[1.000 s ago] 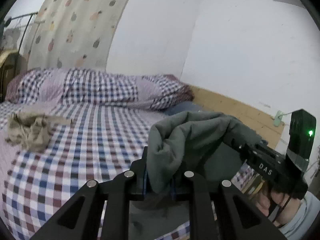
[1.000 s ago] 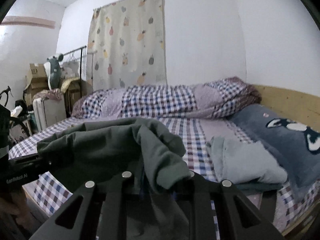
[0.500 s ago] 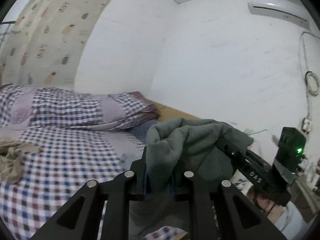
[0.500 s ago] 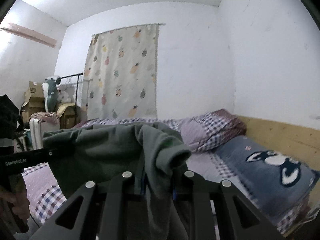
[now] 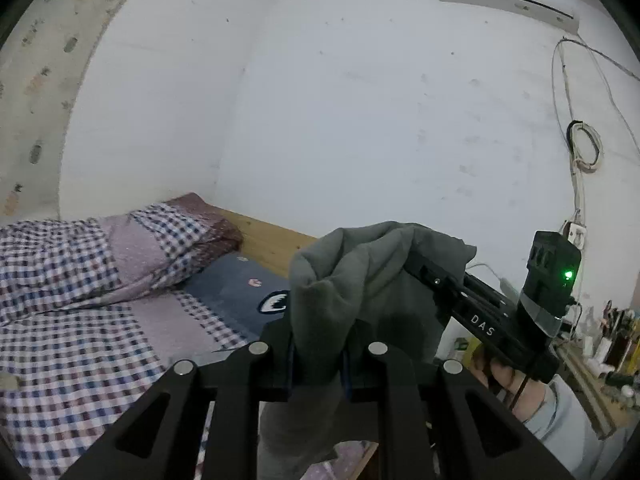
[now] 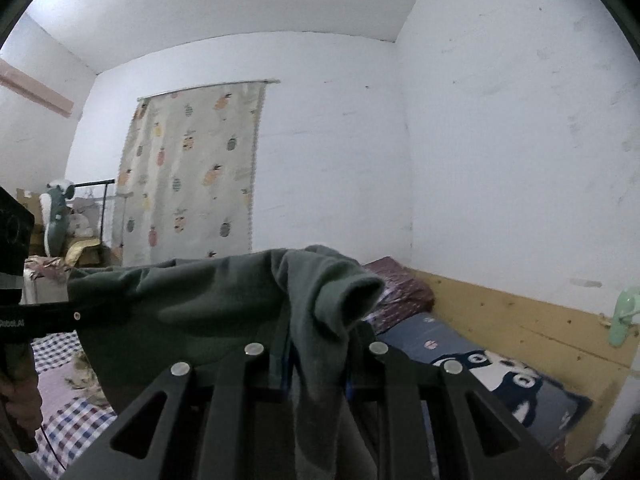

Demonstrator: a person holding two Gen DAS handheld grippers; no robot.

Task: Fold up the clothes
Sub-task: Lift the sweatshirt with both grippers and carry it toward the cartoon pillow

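A grey-green garment (image 5: pixel 352 280) hangs in the air between both grippers, high above the bed. My left gripper (image 5: pixel 318 354) is shut on one bunched edge of it. In the right wrist view the same garment (image 6: pixel 224 308) stretches to the left, and my right gripper (image 6: pixel 318 360) is shut on its other edge, with cloth drooping over the fingers. The right gripper's body and the hand holding it show in the left wrist view at the right (image 5: pixel 492 320). The cloth below both grippers is hidden by their frames.
The bed with a checked sheet (image 5: pixel 80 360) lies below, with a checked quilt (image 5: pixel 100 248) and a blue pillow (image 6: pixel 500 376) by the wooden headboard (image 6: pixel 520 320). A fruit-print curtain (image 6: pixel 192 180) hangs behind, with clutter (image 6: pixel 60 232) at far left and a shelf of items (image 5: pixel 608 340) at right.
Both grippers have risen and tilted upward with the garment; the bed has dropped low in both views and the walls and ceiling fill them. The grips are unchanged.
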